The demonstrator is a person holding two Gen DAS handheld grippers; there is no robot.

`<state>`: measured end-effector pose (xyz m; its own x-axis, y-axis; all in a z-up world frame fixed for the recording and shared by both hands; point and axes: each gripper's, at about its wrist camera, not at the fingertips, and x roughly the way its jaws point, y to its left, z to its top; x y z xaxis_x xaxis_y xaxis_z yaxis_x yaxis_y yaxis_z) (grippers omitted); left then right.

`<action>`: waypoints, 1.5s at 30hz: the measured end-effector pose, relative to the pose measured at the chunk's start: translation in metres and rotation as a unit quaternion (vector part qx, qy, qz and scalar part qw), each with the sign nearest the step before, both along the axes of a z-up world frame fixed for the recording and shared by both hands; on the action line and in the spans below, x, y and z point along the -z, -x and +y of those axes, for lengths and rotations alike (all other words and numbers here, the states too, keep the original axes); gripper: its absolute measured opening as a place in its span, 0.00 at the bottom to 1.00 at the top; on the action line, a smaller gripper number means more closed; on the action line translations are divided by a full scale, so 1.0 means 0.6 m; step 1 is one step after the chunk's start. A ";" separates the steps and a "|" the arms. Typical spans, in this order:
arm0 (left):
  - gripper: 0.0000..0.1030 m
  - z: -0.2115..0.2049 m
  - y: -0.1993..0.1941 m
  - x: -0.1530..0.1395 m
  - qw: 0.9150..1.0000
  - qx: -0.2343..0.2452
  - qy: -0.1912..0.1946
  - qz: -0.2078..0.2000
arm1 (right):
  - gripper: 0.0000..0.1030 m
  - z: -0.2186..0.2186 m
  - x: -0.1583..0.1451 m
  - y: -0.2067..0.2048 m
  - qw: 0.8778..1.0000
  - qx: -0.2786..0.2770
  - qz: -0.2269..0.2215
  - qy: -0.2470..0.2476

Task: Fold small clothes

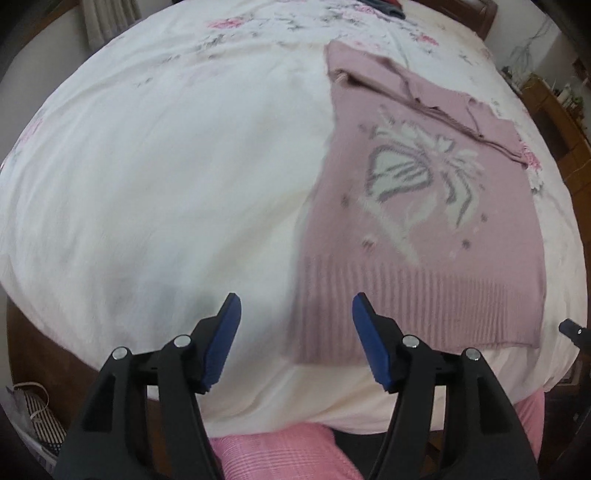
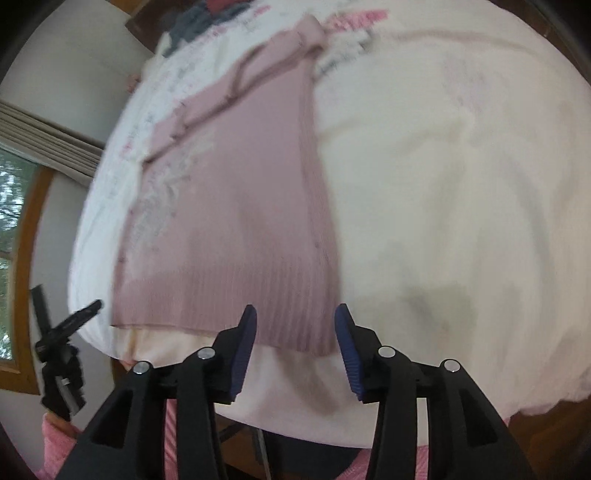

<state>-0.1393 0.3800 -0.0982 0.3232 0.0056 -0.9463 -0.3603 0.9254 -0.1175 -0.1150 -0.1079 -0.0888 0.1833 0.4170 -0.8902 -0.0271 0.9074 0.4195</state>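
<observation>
Left gripper point(image 1: 296, 317): released, blue pads spread wide with nothing between them, hovering above the near-left corner of the sweater's ribbed hem point(image 1: 417, 306).
Right gripper point(image 2: 295, 326): likewise spread and empty, poised over the hem's near-right corner point(image 2: 295, 314); its left pad overlaps the ribbing in this view, but I cannot tell whether it touches.
Sweater point(image 1: 424, 206): pink knit, lying flat on the white bedspread point(image 1: 147, 166) near the bed's front edge, hem toward the person, a white-and-grey bow motif point(image 1: 417, 177) facing up. One side looks already turned in across the upper body, where a seam ridge point(image 1: 443, 118) runs diagonally.
Step in hand, as I judge it: taking the hem corners to carry the bottom up toward the neckline.
Doing it well: pinch both layers of ribbing at each corner, not just the top one; close both tools at matching height so the fold line runs straight; lift only enough to clear the bedspread, since the knit will sag and stretch; lay it down from the fold outward and smooth it.
Risk: catching bedspread fabric along with the hem.
Surroundings: dark clothing point(image 2: 199, 22) heaped at the bed's far end; the person's pink trousers point(image 1: 288, 454) below.
Writing: no brand, label or readable text visible anywhere; motion blur hides fine detail.
</observation>
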 end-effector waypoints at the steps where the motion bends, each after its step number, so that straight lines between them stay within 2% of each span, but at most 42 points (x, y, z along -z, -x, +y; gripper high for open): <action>1: 0.61 0.000 0.000 0.003 1.000 -0.005 0.003 0.001 | 0.44 0.000 0.007 0.002 1.000 0.001 0.006 -0.002; 6: 0.61 0.026 0.015 0.013 0.999 -0.028 0.037 0.007 | 0.44 -0.008 0.017 0.006 1.000 0.009 0.012 -0.004; 11: 0.61 0.035 0.002 0.033 0.995 -0.039 0.086 0.011 | 0.46 -0.019 0.024 0.008 0.999 0.020 0.021 -0.023; 18: 0.59 0.016 -0.010 0.073 0.991 -0.037 0.124 0.029 | 0.50 -0.026 0.048 0.014 0.999 0.025 0.034 -0.024; 21: 0.55 0.002 -0.013 0.076 0.990 -0.025 0.133 0.029 | 0.50 -0.024 0.058 0.012 0.998 0.022 0.041 -0.032; 23: 0.47 -0.004 -0.016 0.082 0.990 -0.022 0.138 0.035 | 0.50 -0.021 0.065 0.008 0.998 0.020 0.043 -0.028; 27: 0.40 -0.006 -0.019 0.087 0.989 -0.023 0.144 0.036 | 0.51 -0.010 0.078 0.002 0.998 0.016 0.050 -0.034; 28: 0.35 -0.007 -0.019 0.087 0.989 -0.025 0.143 0.038 | 0.51 -0.007 0.079 0.001 0.998 0.011 0.049 -0.036; 30: 0.21 -0.007 -0.020 0.084 0.988 -0.026 0.148 0.035 | 0.41 0.004 0.079 -0.002 0.998 -0.001 0.046 -0.038; 31: 0.12 -0.008 -0.020 0.083 0.988 -0.027 0.148 0.034 | 0.25 0.010 0.080 -0.003 0.998 -0.006 0.048 -0.039; 32: 0.11 -0.009 -0.020 0.081 0.988 -0.026 0.146 0.034 | 0.10 0.014 0.081 -0.004 0.998 -0.009 0.050 -0.037; 37: 0.08 -0.018 -0.021 0.050 0.992 -0.007 0.127 0.021 | 0.10 0.016 0.053 -0.003 0.996 -0.014 0.031 -0.082; 41: 0.08 -0.008 -0.024 0.012 0.984 -0.008 0.175 -0.020 | 0.10 0.004 0.006 -0.008 0.990 -0.017 0.006 -0.139; 45: 0.08 -0.002 -0.045 -0.028 0.978 -0.008 0.201 -0.054 | 0.10 -0.014 -0.040 -0.033 0.979 0.000 -0.009 -0.205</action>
<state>-0.1122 0.3786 -0.0816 0.4244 -0.3539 -0.8335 -0.3391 0.7914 -0.5087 -0.0951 -0.1166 -0.0647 0.1970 0.7381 -0.6453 -0.0376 0.6634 0.7473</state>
